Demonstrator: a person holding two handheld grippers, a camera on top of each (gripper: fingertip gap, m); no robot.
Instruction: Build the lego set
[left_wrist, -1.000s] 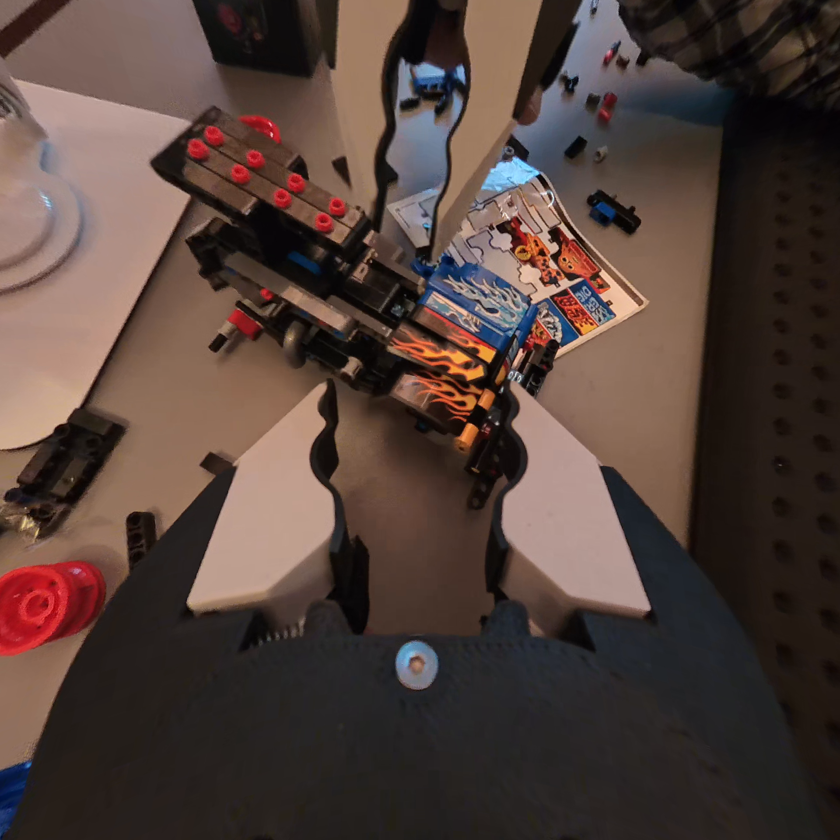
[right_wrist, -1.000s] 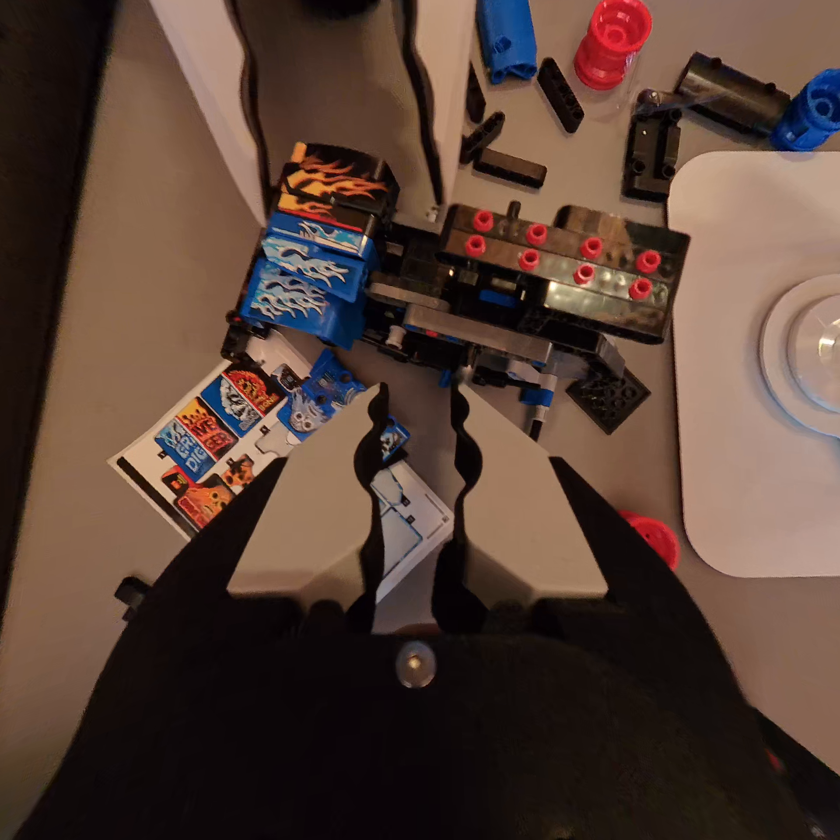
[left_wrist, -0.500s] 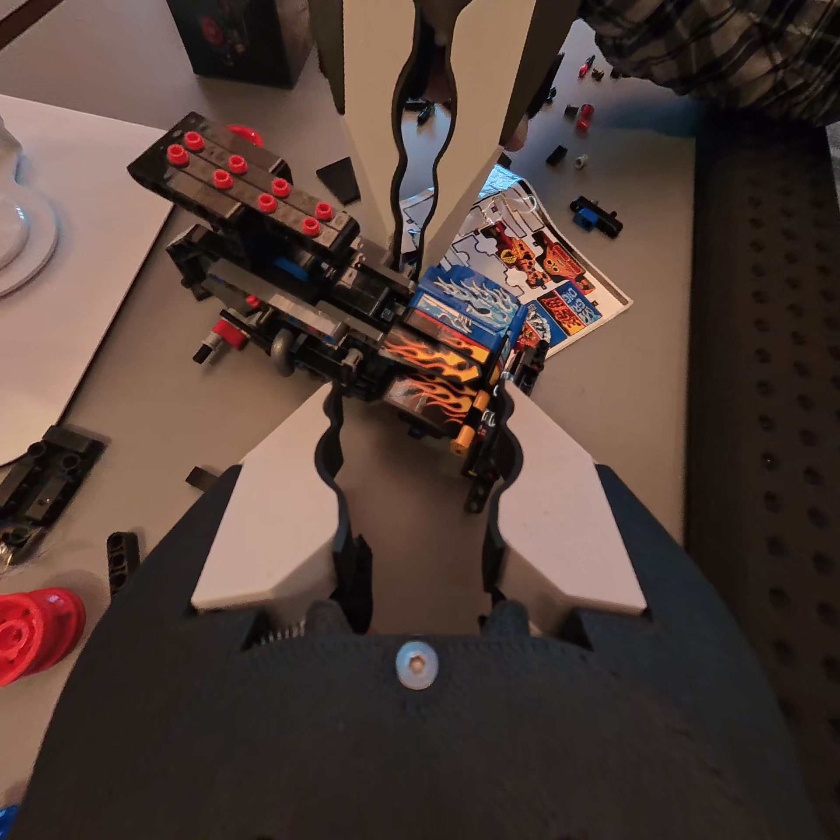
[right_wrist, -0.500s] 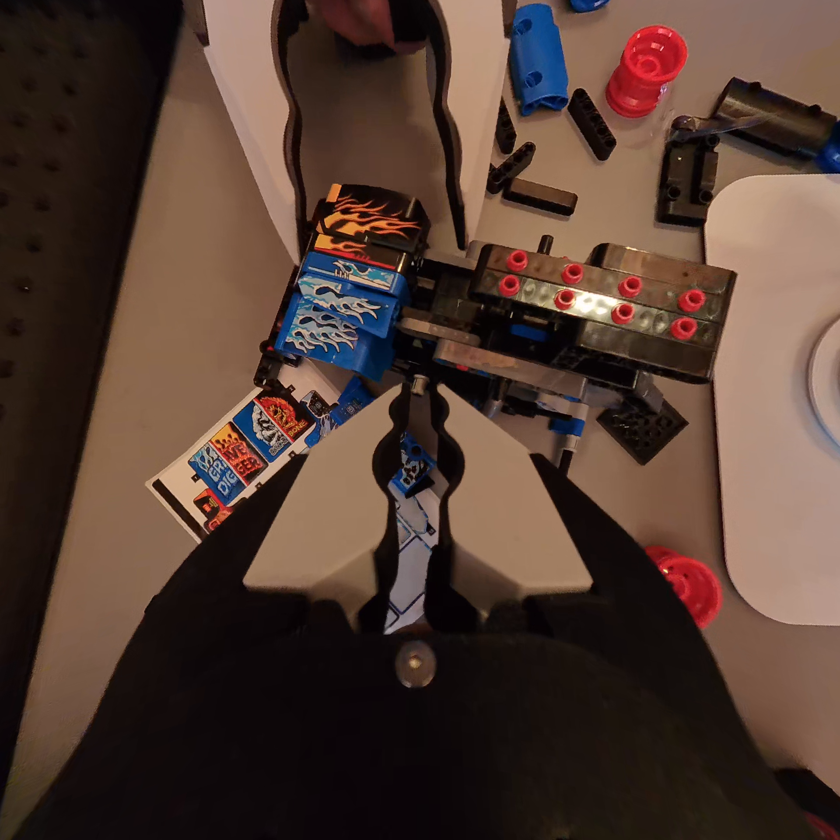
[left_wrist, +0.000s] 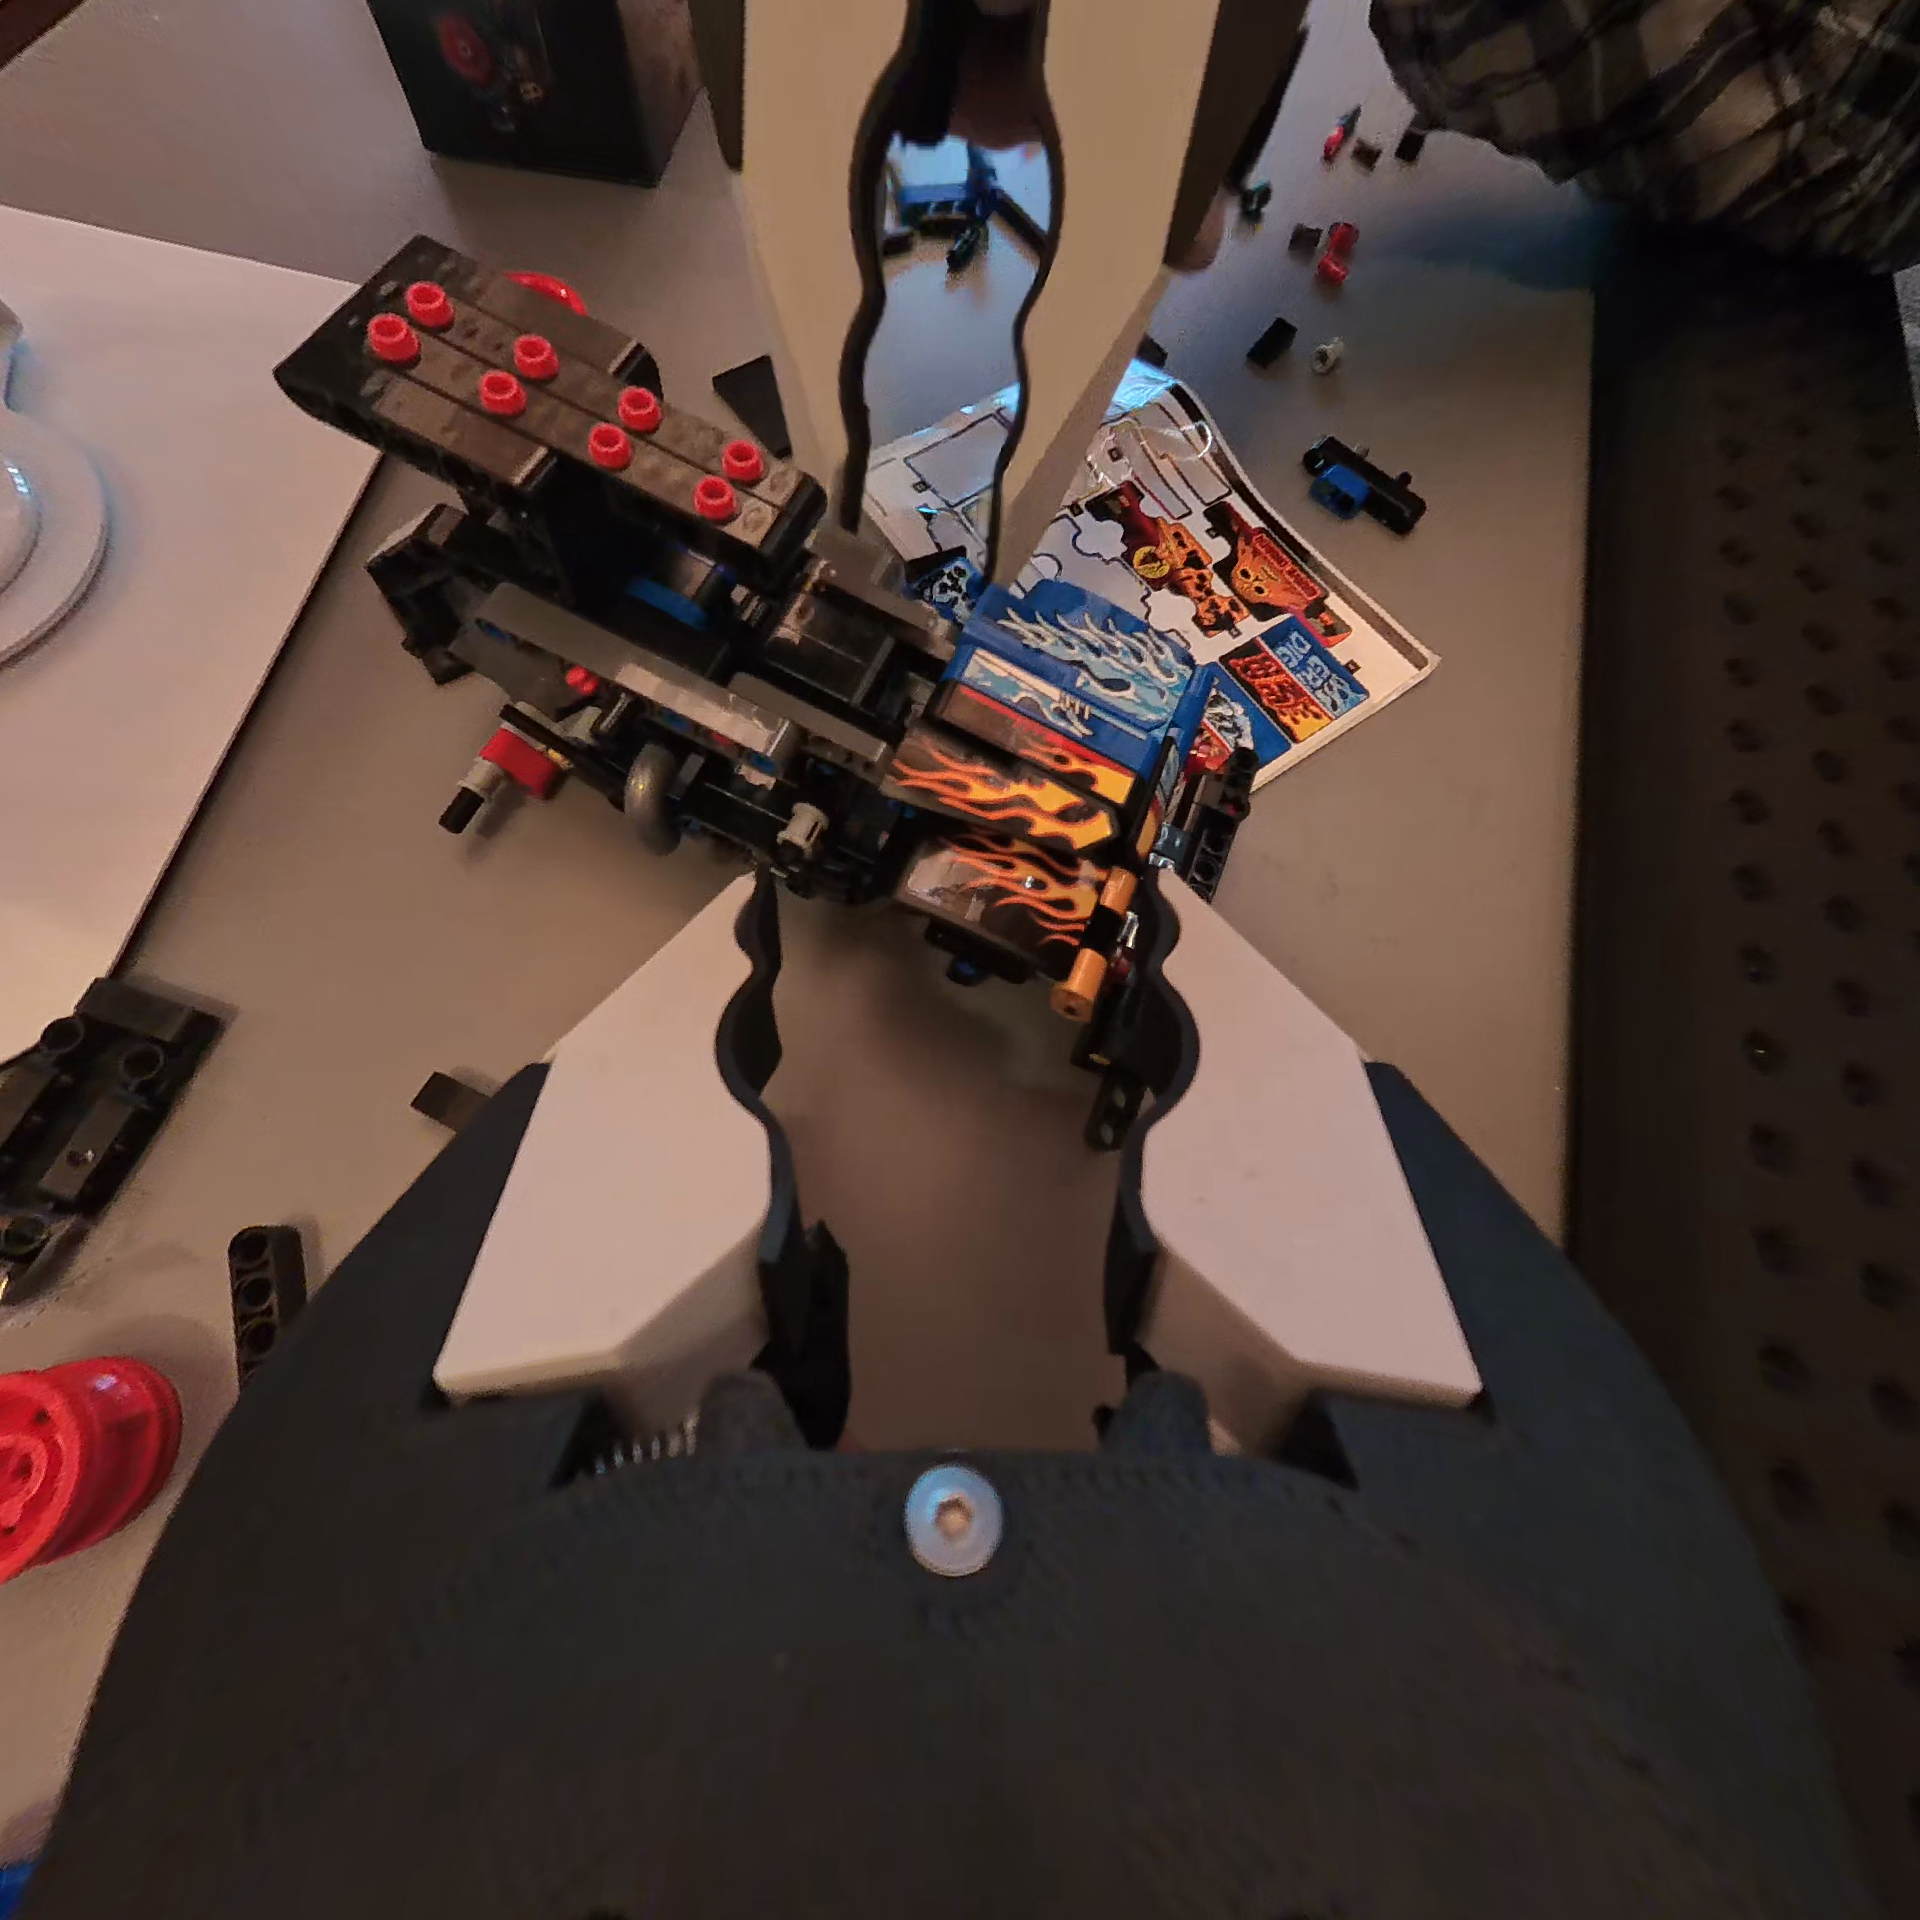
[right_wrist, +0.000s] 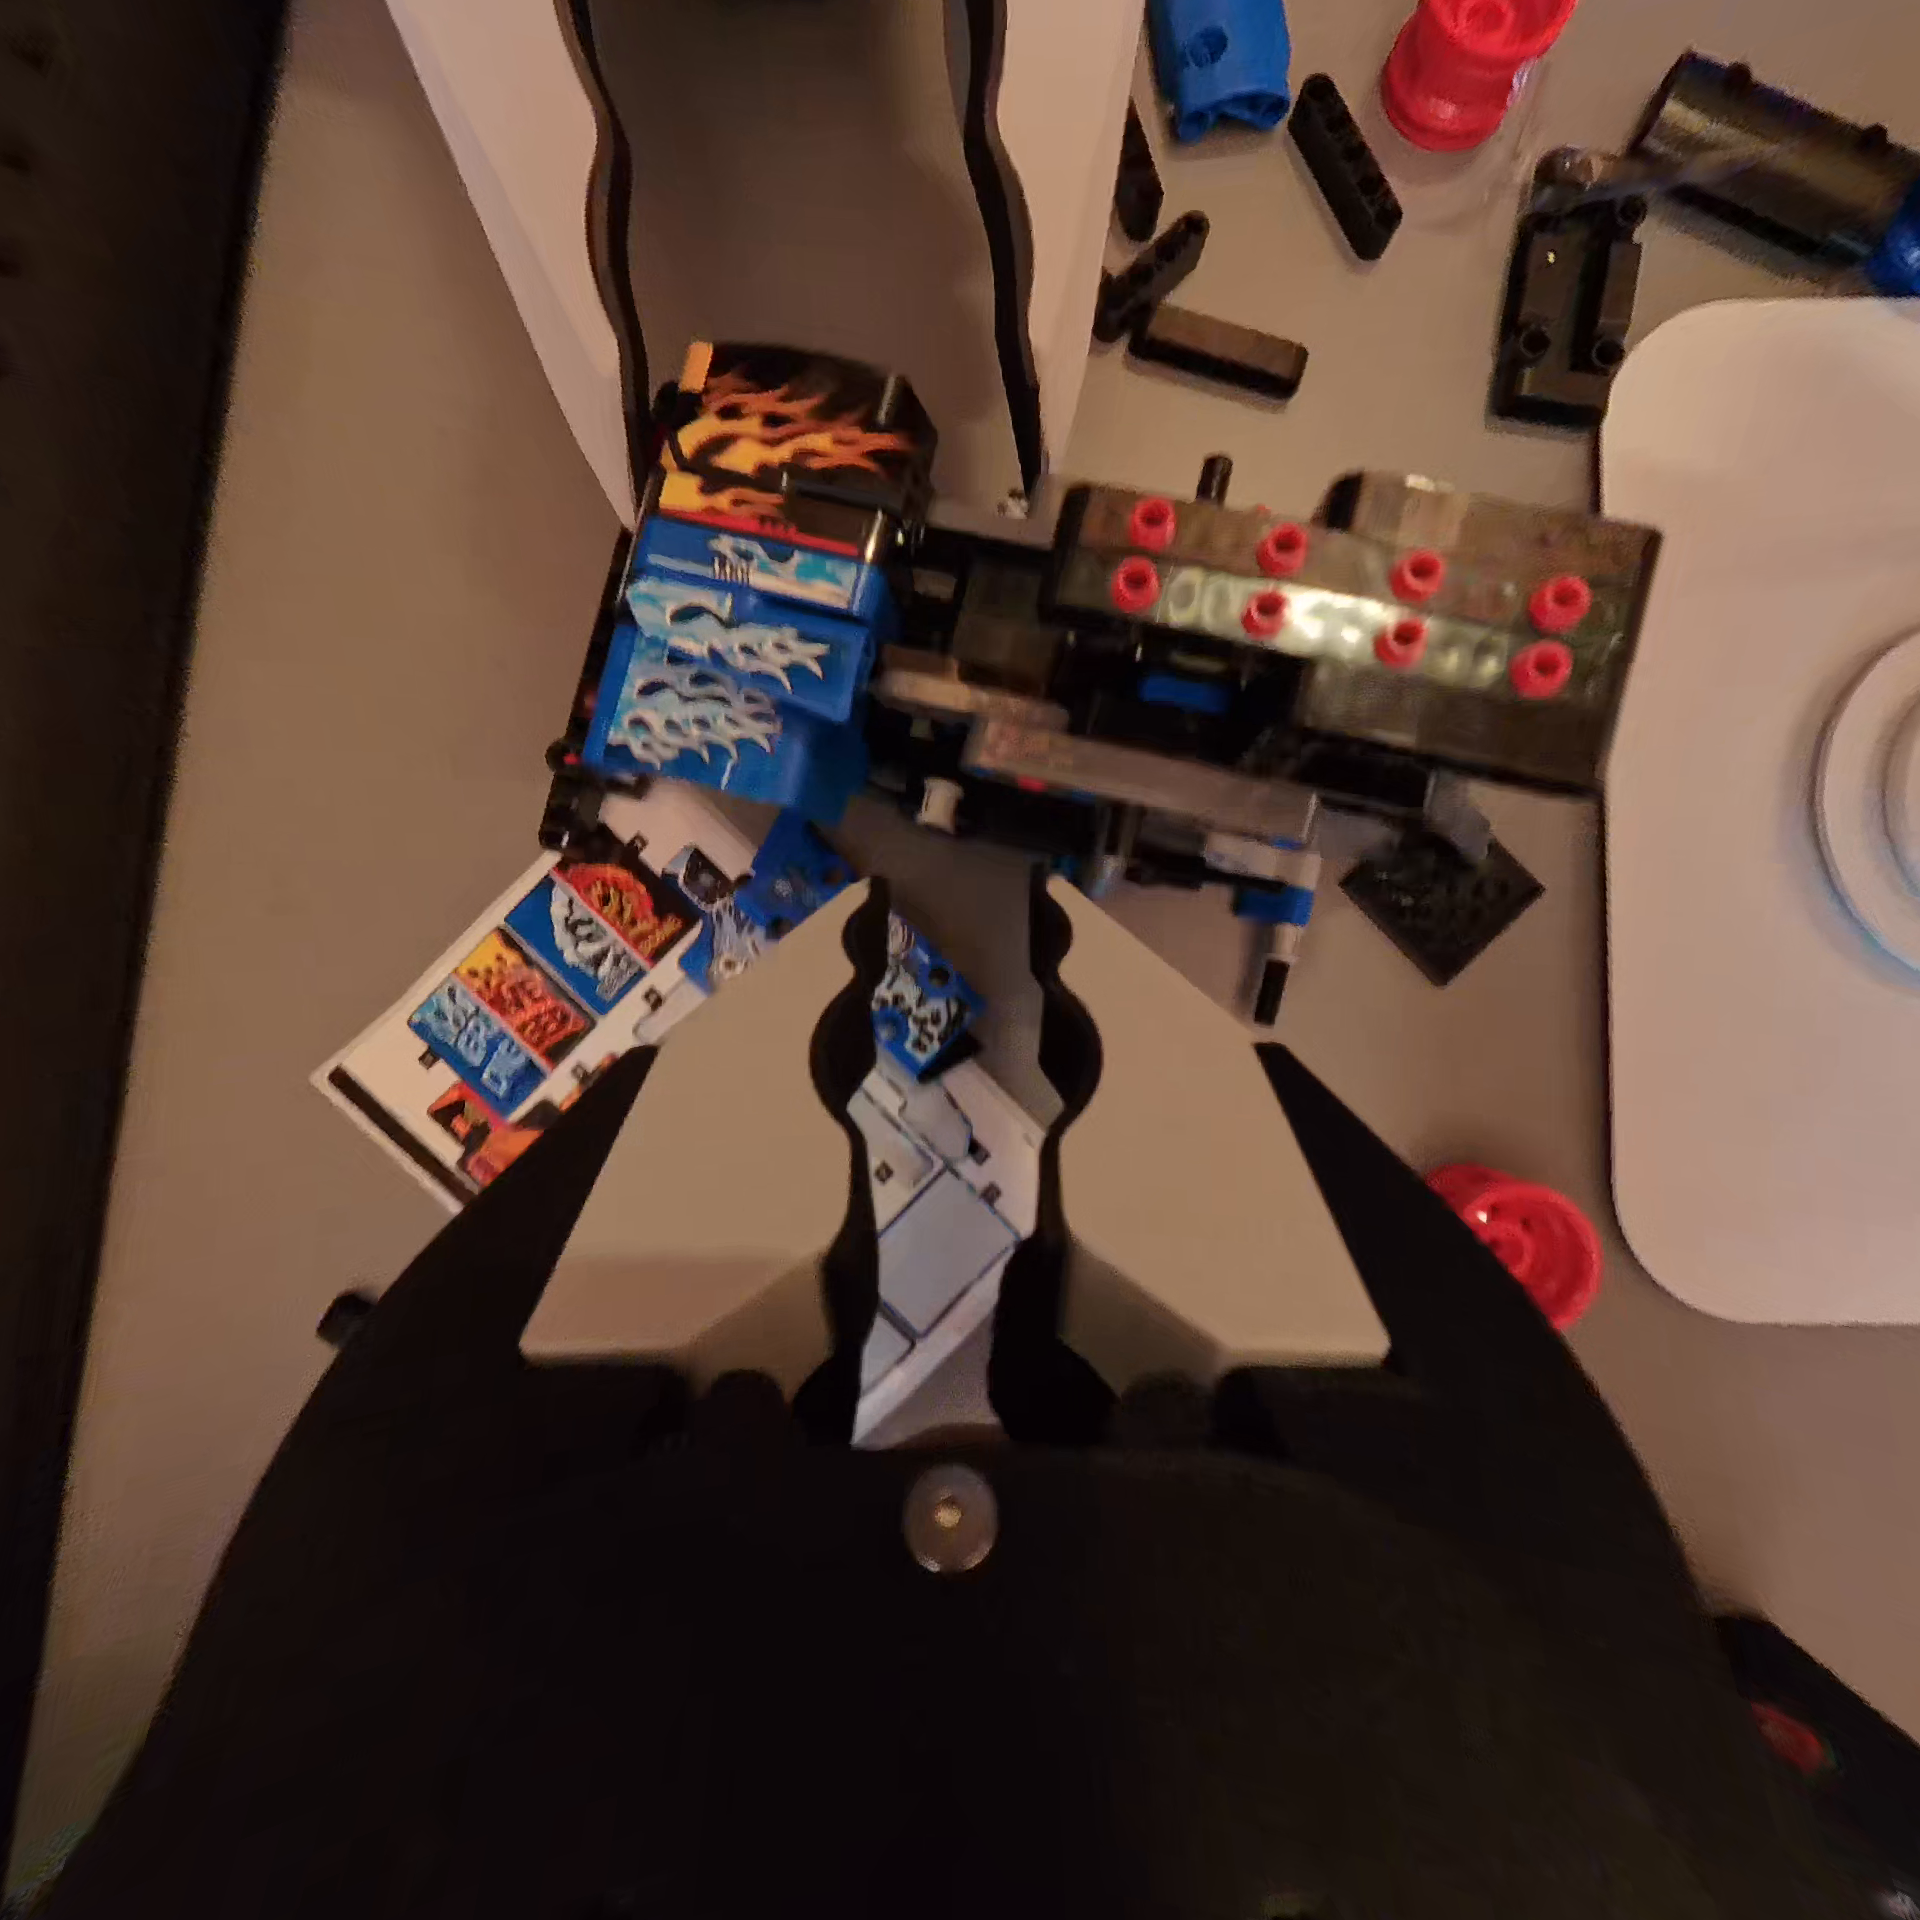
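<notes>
The half-built lego truck (left_wrist: 644, 665) lies on the grey table, black with red studs on top and blue and orange flame panels at its front; it also shows in the right wrist view (right_wrist: 1299, 623). My left gripper (left_wrist: 956, 904) is open, its fingers straddling the flame-panelled front end, the right finger against the bumper. From the right wrist view it (right_wrist: 831, 494) reaches in from the far side. My right gripper (right_wrist: 961, 894) is open with a narrow gap and empty, tips just short of the truck's side. A small blue stickered piece (right_wrist: 925, 997) lies on the table beneath its fingers.
A sticker sheet (right_wrist: 540, 1008) lies under the truck's front. Loose black beams (right_wrist: 1340, 166), a blue cylinder (right_wrist: 1226, 62) and red wheels (right_wrist: 1517, 1236) are scattered about. A white board (right_wrist: 1766, 727) lies behind the truck. A black perforated mat (left_wrist: 1766, 935) borders the table. A plaid sleeve (left_wrist: 1714, 104) shows far right. The blue cylinder (right_wrist: 1226, 62) is about 12 centimeters from my left fingertips and 20 centimeters from my right.
My right gripper had nearly shut with its tips at the truck's side; it has now widened again and drawn back a little. My left gripper stays open around the truck's front.
</notes>
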